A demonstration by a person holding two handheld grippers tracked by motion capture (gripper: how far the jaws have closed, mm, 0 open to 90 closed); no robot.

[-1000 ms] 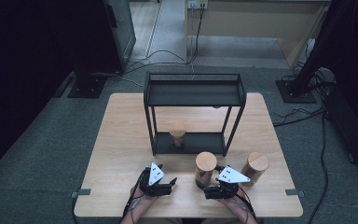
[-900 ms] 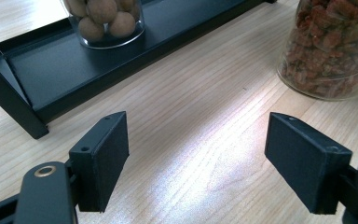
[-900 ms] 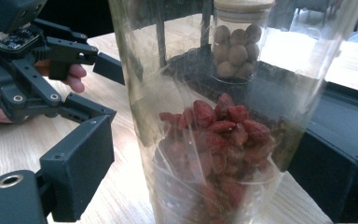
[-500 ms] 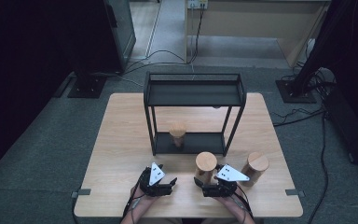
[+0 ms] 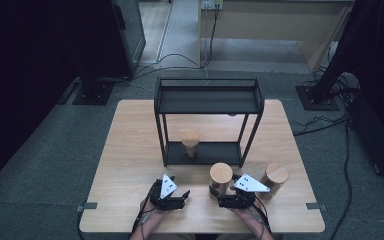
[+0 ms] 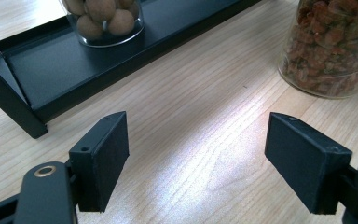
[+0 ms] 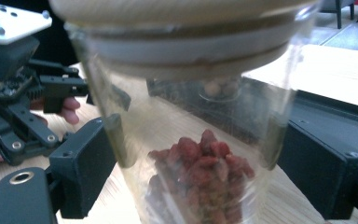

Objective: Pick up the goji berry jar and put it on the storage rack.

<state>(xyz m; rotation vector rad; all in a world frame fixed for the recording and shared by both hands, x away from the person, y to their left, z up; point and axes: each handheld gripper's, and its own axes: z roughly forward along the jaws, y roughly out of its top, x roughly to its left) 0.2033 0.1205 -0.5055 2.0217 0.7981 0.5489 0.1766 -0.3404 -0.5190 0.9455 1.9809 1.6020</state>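
Observation:
A glass jar of red berries (image 7: pixel 200 177) with a wooden lid (image 5: pixel 221 174) stands at the front middle of the table. My right gripper (image 7: pixel 196 172) reaches it from the right (image 5: pixel 215 195). Its jaws have just been closing on the jar, and both pads (image 7: pixel 86 168) now lie against the glass. My left gripper (image 6: pixel 205 154) is open over bare wood, left of that jar (image 5: pixel 184 196), with nothing between its jaws. From the left gripper view the berry jar (image 6: pixel 340 46) stands off to the right.
A black two-level rack (image 5: pixel 207 100) stands mid-table. A jar of round nuts (image 5: pixel 191 142) (image 6: pixel 105 18) sits on its lower shelf. Another wooden-lidded jar (image 5: pixel 275 179) stands right of my right gripper. The table edge (image 5: pixel 200 231) lies close behind both hands.

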